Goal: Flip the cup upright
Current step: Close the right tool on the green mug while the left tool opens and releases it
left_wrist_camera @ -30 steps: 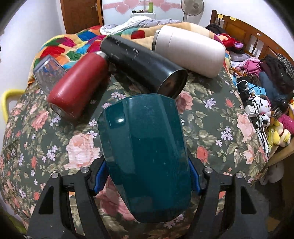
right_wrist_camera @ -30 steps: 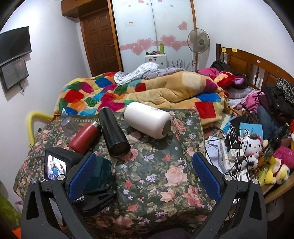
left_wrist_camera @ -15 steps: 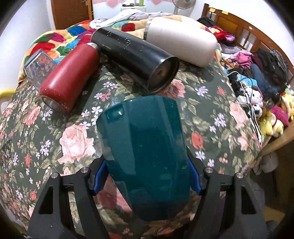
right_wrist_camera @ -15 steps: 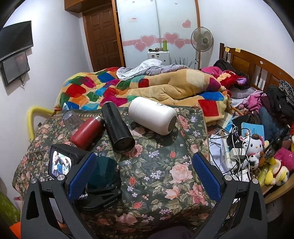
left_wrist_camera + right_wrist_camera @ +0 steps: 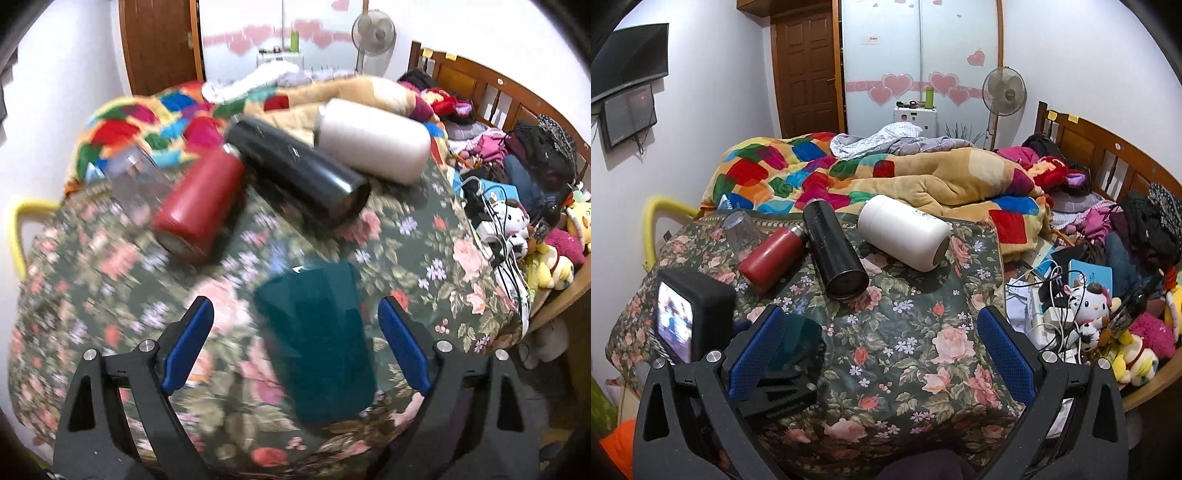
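A dark teal cup (image 5: pixel 317 343) stands on the floral cloth (image 5: pixel 424 258) between the fingers of my left gripper (image 5: pixel 295 345), which is open and clear of it on both sides. The cup's wider end is at the bottom of the view. In the right wrist view the cup (image 5: pixel 798 343) shows partly behind my right gripper's left finger, with the left gripper's body around it. My right gripper (image 5: pixel 881 354) is open and empty above the cloth (image 5: pixel 923 332), to the right of the cup.
A red bottle (image 5: pixel 199 199), a black flask (image 5: pixel 299 170), a white tumbler (image 5: pixel 373 140) and a clear glass (image 5: pixel 136 177) lie on the cloth behind the cup. A bright quilt (image 5: pixel 886 177) lies beyond. Cables and plush toys (image 5: pixel 1086 310) crowd the right edge.
My left gripper has opened and let go of the teal cup, and has drawn back from it. The view is blurred by the motion. My right gripper has barely moved.
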Action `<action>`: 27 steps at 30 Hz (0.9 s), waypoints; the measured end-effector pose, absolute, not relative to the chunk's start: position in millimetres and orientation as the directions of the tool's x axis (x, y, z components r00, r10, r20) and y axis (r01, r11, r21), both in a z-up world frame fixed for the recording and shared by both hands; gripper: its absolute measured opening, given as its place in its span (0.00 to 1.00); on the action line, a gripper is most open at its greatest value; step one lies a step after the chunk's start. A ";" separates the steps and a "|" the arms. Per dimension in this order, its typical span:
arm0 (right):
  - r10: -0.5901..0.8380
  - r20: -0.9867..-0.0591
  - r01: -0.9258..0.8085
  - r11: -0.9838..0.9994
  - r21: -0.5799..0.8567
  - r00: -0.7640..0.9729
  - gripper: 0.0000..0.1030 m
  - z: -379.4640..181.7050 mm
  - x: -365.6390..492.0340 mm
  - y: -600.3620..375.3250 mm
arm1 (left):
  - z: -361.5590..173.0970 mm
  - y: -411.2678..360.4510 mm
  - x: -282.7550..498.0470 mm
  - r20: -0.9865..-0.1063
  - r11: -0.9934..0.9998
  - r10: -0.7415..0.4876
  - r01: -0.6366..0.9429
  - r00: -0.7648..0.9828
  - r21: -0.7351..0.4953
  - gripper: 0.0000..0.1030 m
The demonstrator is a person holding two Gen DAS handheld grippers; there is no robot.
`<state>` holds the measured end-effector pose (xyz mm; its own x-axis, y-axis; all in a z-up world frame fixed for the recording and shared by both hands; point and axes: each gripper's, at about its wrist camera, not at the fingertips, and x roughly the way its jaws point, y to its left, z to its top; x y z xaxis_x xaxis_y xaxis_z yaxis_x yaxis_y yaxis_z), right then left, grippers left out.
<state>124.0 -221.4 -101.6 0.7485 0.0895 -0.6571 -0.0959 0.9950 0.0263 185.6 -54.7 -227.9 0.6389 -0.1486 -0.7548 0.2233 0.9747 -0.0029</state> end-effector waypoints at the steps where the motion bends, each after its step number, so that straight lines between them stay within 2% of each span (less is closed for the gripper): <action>1: 0.091 -0.658 -0.098 0.995 0.026 0.747 1.00 -101.6 123.6 -220.6 | -220.5 -47.0 182.0 -0.737 0.977 -0.140 0.213 0.662 0.006 0.88; 7: 0.114 -0.679 -0.127 0.991 0.031 0.725 1.00 -107.0 129.7 -209.4 | -180.8 19.8 160.4 -0.656 0.998 -0.023 0.056 0.755 0.030 0.88; 11: 0.175 -0.739 -0.167 0.982 0.085 0.650 1.00 -131.0 146.0 -191.7 | -162.4 67.1 142.6 -0.608 0.996 0.089 -0.070 0.789 0.055 0.89; 15: 0.218 -0.815 -0.195 0.972 0.131 0.538 1.00 -166.7 168.4 -169.8 | -158.6 90.1 128.0 -0.595 0.992 0.125 -0.109 0.794 0.063 0.89; 20: 0.274 -0.875 -0.186 0.959 0.215 0.399 0.93 -201.7 193.6 -154.0 | -172.9 95.9 121.6 -0.621 0.996 0.087 -0.091 0.779 0.025 0.90; 22: 0.309 -0.890 -0.178 0.949 0.262 0.337 0.85 -214.4 202.7 -149.6 | -179.2 95.0 123.0 -0.633 0.996 0.077 -0.083 0.770 0.020 0.90; 26: 0.328 -0.905 -0.174 0.941 0.289 0.271 0.79 -228.8 211.6 -141.5 | -188.9 89.2 127.5 -0.653 0.998 0.053 -0.068 0.755 0.002 0.90; 27: 0.336 -0.906 -0.179 0.938 0.297 0.258 0.74 -231.4 213.4 -139.5 | -190.0 87.8 128.9 -0.656 0.998 0.048 -0.067 0.753 -0.004 0.90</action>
<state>213.4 -139.5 -231.4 0.2577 0.3359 -0.9060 -0.1790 0.9380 0.2968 128.9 87.8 -190.0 0.7531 0.0475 -0.6562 -0.0665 0.9978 -0.0041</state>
